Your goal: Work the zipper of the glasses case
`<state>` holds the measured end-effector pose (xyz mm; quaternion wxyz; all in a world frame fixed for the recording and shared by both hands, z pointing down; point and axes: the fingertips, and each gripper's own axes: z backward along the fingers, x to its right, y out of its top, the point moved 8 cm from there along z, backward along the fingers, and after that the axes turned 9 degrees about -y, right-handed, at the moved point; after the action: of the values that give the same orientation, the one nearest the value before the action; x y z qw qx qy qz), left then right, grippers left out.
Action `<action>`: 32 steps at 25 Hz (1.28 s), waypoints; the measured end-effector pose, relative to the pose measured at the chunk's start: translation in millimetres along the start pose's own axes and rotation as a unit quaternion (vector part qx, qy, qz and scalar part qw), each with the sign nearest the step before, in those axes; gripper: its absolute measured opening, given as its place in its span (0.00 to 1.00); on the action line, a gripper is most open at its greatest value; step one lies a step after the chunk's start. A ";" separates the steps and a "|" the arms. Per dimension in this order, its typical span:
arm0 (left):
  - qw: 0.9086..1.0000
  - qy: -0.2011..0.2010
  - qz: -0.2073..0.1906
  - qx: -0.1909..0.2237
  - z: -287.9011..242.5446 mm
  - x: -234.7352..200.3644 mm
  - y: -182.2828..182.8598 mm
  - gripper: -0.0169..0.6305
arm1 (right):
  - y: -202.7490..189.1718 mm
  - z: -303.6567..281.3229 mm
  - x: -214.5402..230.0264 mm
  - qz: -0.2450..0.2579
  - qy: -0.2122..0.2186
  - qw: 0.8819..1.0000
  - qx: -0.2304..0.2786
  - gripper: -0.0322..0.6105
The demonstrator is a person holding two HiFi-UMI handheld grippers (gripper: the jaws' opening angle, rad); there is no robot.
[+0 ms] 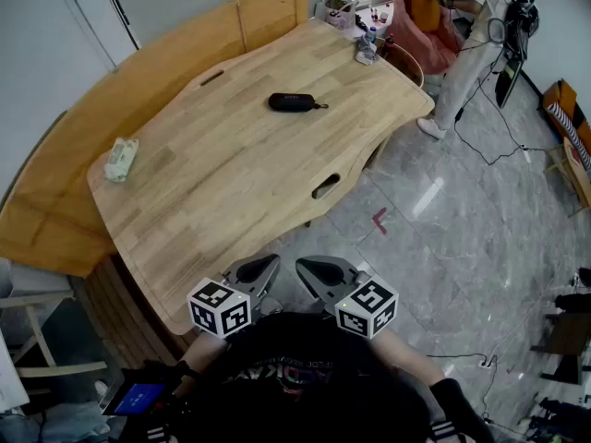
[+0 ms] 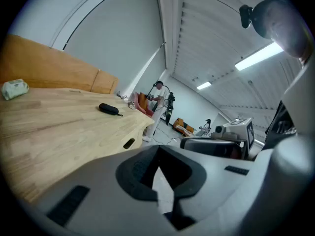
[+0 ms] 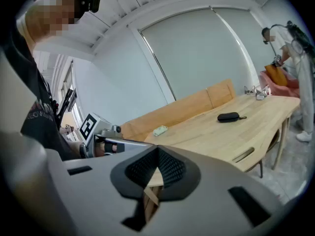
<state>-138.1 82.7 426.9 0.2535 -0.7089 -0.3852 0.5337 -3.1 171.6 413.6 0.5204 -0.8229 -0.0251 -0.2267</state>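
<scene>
A black glasses case point(image 1: 293, 102) lies on the far part of the wooden table point(image 1: 231, 183), its zipper pull pointing right. The case also shows small in the left gripper view point(image 2: 109, 109) and in the right gripper view point(image 3: 228, 116). My left gripper point(image 1: 261, 268) and right gripper point(image 1: 314, 270) hang side by side off the table's near edge, close to my body. Both are shut with nothing between their jaws, and both are far from the case.
A white packet point(image 1: 121, 159) lies at the table's left end. Small items point(image 1: 366, 49) sit at its far right corner. A wooden bench back point(image 1: 138, 72) runs behind the table. A person point(image 1: 476, 35) stands at the far right on the tiled floor.
</scene>
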 end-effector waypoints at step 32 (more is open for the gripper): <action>1.000 0.002 0.001 0.004 9.6 -3.7 -1.4 0.05 | -0.5 -5.3 -5.8 -0.012 0.010 1.000 0.006 0.07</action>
<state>-148.1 80.0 427.1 0.2563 -0.7097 -0.3817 0.5338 -10.3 168.4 413.6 0.5228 -0.8170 -0.0312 -0.2412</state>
